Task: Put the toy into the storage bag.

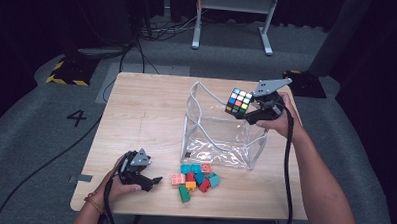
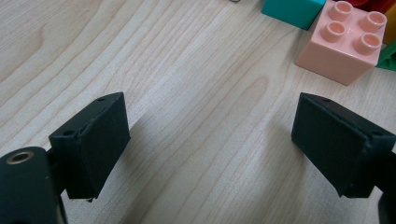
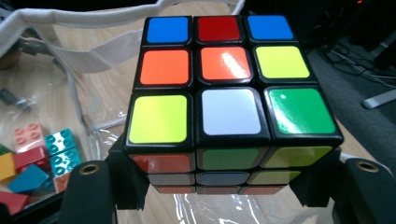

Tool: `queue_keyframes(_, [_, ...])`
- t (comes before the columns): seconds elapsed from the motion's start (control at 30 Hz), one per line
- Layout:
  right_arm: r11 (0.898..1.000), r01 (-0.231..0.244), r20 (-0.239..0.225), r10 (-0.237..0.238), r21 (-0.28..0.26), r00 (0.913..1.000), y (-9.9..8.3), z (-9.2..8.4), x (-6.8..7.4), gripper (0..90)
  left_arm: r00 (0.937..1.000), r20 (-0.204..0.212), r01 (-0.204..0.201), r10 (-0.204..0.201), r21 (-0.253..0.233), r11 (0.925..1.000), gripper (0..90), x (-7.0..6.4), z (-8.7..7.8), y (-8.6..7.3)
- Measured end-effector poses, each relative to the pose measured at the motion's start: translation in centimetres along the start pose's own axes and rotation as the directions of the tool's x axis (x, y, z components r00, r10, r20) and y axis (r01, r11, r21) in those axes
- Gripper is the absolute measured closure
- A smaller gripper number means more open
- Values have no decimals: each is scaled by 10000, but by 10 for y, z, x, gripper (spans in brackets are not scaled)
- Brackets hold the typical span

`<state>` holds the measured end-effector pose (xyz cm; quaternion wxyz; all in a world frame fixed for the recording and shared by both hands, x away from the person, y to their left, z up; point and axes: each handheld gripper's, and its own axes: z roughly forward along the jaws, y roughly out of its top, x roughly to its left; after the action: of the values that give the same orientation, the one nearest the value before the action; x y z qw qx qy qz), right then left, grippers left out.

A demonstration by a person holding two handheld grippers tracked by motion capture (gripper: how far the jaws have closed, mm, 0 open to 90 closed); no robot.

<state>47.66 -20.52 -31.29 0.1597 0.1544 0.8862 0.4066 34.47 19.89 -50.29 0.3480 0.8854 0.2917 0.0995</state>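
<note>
The right hand-held gripper (image 1: 247, 109) grasps a puzzle cube (image 1: 239, 103) by 2 opposite sides, its jaws clenched on the lower layers, as the right gripper view shows. It holds the cube in the air above the open top of a clear bag (image 1: 220, 135) that stands on the worktop (image 1: 146, 115), at the bag's far right corner. The likely reason for this hold is that the cube is meant to go down into the bag, and a grip low on the sides leaves the cube free to drop straight once the jaws part

The cube (image 3: 229, 93) is a 3 by 3 puzzle with a black frame and glossy stickers, and it is scrambled: the top face shows blue, red, blue in 1 row, orange, orange, yellow in the next, and yellow, white, green in the nearest

The left hand-held gripper (image 1: 146, 181) rests low on the worktop near the front edge, released, with bare wood between its jaws. It sits just beside a heap of toy bricks (image 1: 196, 179), a pink brick (image 2: 348, 42) nearest, probably placed there to pick them up next
</note>
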Motion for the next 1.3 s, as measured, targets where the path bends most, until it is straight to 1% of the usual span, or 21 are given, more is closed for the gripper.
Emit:
queue_keyframes(0.1, [9995, 259, -41, -258, 171, 9997, 3, 0, 3, 339, 10000, 13, 10, -10, 1, 10000, 115, 0, 0, 0])
queue_keyframes(0.33, [9982, 560, -527, -571, -233, 9970, -2, -3, 16, 339, 10000, 16, 12, -12, 2, 10000, 116, 0, 0, 0])
queue_keyframes(0.37, [9971, 765, -522, -763, 20, 9957, -2, 0, 22, 339, 10000, 14, 12, -12, 1, 10000, 116, 0, 0, 0])
queue_keyframes(0.5, [9959, 780, -629, -751, 450, 9952, -3, 5, 27, 339, 10000, 15, 11, -11, -1, 10000, 116, 0, 0, 0])
queue_keyframes(0.53, [9914, 948, -694, -887, 904, 9936, -3, 7, 28, 339, 10000, 15, 12, -12, -1, 10000, 116, 0, 0, 0])
queue_keyframes(0.6, [9892, 975, -675, -905, 1091, 9936, -3, 7, 28, 339, 10000, 14, 10, -10, 0, 10000, 116, 0, 0, 0])
queue_keyframes(0.67, [9822, 986, -786, -869, 1600, 9931, -1, 9, 26, 339, 10000, 6, 7, -7, 10, 10000, 116, 0, 0, 0])
queue_keyframes(0.7, [9755, 899, -785, -754, 2008, 9941, 0, 11, 25, 339, 10000, 15, 7, -7, -1, 10000, 116, 0, 0, 0])
queue_keyframes(0.73, [9659, 1118, -755, -966, 2337, 9925, 1, 13, 23, 339, 10000, 17, 9, -9, 3, 10000, 116, 0, 0, 0])
queue_keyframes(0.77, [9486, 1325, -782, -1147, 2874, 9903, 2, 17, 22, 339, 10000, 15, 10, -10, 1, 10000, 116, 0, 0, 0])
queue_keyframes(0.8, [9401, 1348, -893, -1122, 3130, 9897, 3, 19, 21, 339, 10000, 15, 10, -10, 1, 10000, 116, 0, 0, 0])
queue_keyframes(0.83, [9401, 1348, -893, -1122, 3130, 9897, 3, 19, 21, 339, 10000, 15, 9, -9, 2, 10000, 116, 0, 0, 0])
queue_keyframes(0.9, [9182, 1662, -1208, -1308, 3596, 9840, 3, 24, 18, 339, 10000, 15, 9, -9, 2, 10000, 116, 0, 0, 0])
queue_keyframes(1.0, [8876, 1506, -1525, -922, 4354, 9840, 4, 30, 15, 339, 10000, 17, 11, -11, -8, 10000, 116, 0, 0, 0])
queue_keyframes(1.07, [8621, 1463, -1532, -809, 4851, 9849, 5, 33, 13, 339, 10000, 15, 8, -8, 3, 10000, 116, 0, 0, 0])
queue_keyframes(1.1, [8442, 1378, -1505, -686, 5180, 9862, 5, 34, 12, 339, 10000, 15, 8, -8, 3, 10000, 116, 0, 0, 0])
queue_keyframes(1.13, [8380, 1553, -1577, -840, 5230, 9839, 6, 36, 10, 338, 10000, 15, 10, -10, 1, 10000, 116, 0, 0, 0])
queue_keyframes(1.17, [8106, 1342, -1542, -549, 5700, 9865, 6, 36, 11, 338, 10000, 16, 7, -7, 3, 10000, 116, 0, 0, 0])
queue_keyframes(1.2, [8106, 1342, -1542, -549, 5700, 9865, 6, 36, 11, 338, 10000, 16, 7, -7, 3, 10000, 116, 0, 0, 0])
queue_keyframes(1.27, [7893, 1262, -1589, -369, 6008, 9866, 4, 37, 10, 338, 10000, 18, 9, -9, 0, 10000, 116, 0, 0, 0])
queue_keyframes(1.3, [7893, 1262, -1589, -369, 6008, 9866, 4, 37, 10, 338, 10000, 5, 4, -4, 7, 10000, 116, 0, 0, 0])
